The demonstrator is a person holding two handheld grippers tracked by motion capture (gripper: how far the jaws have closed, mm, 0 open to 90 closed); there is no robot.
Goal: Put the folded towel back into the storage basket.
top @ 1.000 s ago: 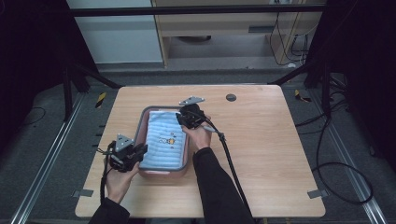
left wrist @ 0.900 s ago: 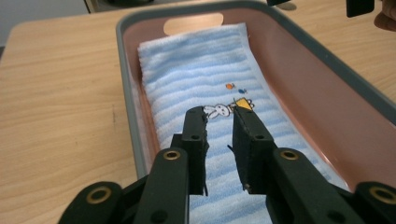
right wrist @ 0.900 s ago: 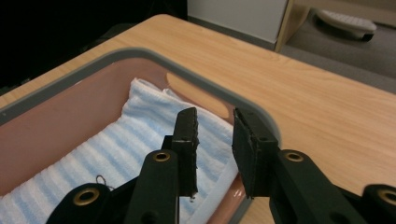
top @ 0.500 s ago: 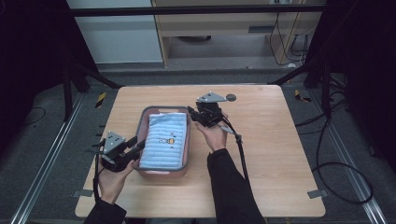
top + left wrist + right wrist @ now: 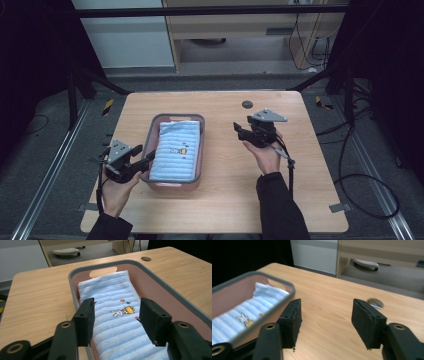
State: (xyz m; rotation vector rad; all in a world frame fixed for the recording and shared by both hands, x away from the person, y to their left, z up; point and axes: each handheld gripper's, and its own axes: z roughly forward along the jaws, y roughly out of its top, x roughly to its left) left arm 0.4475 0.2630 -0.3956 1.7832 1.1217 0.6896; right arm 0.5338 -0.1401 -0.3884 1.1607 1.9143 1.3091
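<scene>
The folded blue striped towel lay lengthwise in the pink grey-rimmed plastic basket, just beside the left gripper, both grippers' jaws having just opened, empty, the right gripper farther off.

1. High view: fixed overhead, facing forward and down across the whole surface.
2. Left gripper view: close, low, looking along the basket.
3. Right gripper view: close, low, beside it; both share the basket and towel.

Both the left gripper and right gripper have just been opening, jaws empty.
</scene>
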